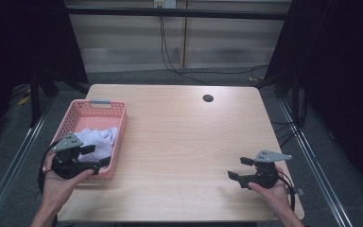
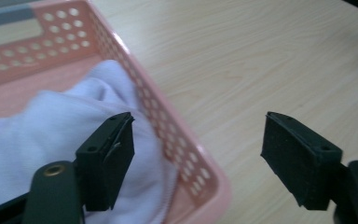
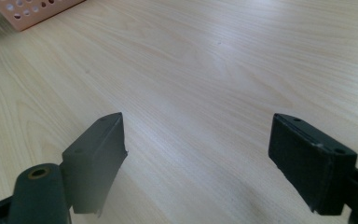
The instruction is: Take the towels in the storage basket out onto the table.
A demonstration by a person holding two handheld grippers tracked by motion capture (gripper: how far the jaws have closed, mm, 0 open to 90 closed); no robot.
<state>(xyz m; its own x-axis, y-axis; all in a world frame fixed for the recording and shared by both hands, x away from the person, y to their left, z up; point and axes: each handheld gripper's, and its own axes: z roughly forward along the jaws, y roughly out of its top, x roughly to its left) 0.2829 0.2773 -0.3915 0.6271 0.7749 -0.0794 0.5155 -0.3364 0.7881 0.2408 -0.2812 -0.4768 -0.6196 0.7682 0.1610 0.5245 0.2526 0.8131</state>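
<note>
Where the high view looks down on the wooden table point(image 1: 179, 142), a pink perforated basket point(image 1: 78, 113) stands at its left side, with a white cloth point(image 1: 99, 139) bunched in its near half. The left gripper point(image 1: 94, 157) is held in the person's left hand point(image 1: 59, 182) at the basket's near end, its jaws standing wide apart over the near right corner with nothing between them. Well apart from it, near the table's right near corner, the right gripper point(image 1: 238, 168) sits in the right hand point(image 1: 272, 191), low over bare wood and pointing left, jaws also wide and holding nothing. A dark round hole point(image 1: 208, 98) lies in the tabletop toward the far edge.

In the left gripper view, the left gripper point(image 2: 198, 154) straddles the basket's point(image 2: 186, 154) right wall: one jaw is in front of the white cloth point(image 2: 42, 126) inside, the other in front of the bare table point(image 2: 261, 60) outside. The jaws are spread wide and grip neither cloth nor rim. Whether the inner jaw touches the cloth cannot be told.

In the right gripper view, the right gripper point(image 3: 198, 158) has its jaws wide open over plain table point(image 3: 205, 60), and a corner of the basket point(image 3: 32, 11) shows far off at the upper left.
</note>
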